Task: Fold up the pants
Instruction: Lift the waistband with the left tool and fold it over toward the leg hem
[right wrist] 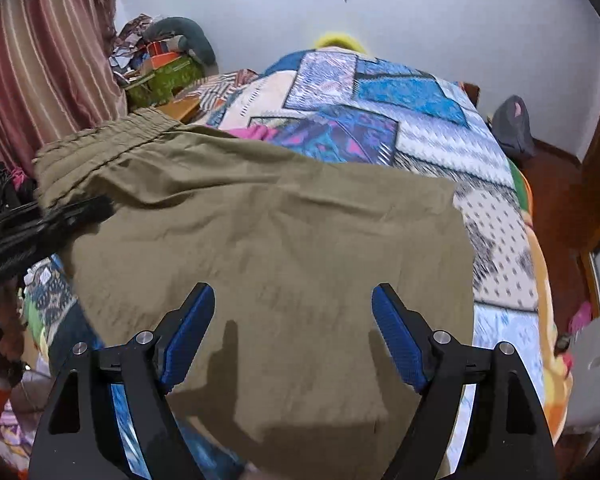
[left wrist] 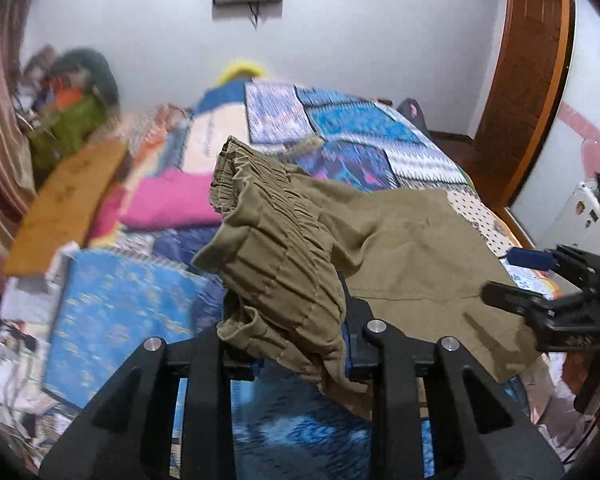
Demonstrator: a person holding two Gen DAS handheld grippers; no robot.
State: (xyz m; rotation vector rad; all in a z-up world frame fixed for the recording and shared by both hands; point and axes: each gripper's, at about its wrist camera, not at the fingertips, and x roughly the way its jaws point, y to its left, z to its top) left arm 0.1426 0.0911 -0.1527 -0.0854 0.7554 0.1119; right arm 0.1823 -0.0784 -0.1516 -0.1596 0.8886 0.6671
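Olive-khaki cotton pants (left wrist: 380,236) on patchwork quilt bed (left wrist: 340,128); left wrist view: left gripper (left wrist: 296,328) clamped on gathered waistband, lifted off quilt. Right wrist view: right gripper (right wrist: 292,320) jaws wide, empty, above pants (right wrist: 260,220) mid-quilt. Fold just starting, mostly left

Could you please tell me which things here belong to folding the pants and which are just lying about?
In use:
- olive pants
- left gripper, shut on their waistband
- right gripper, open above them

Lying about:
- patchwork bedspread
- pink cloth
- striped curtain
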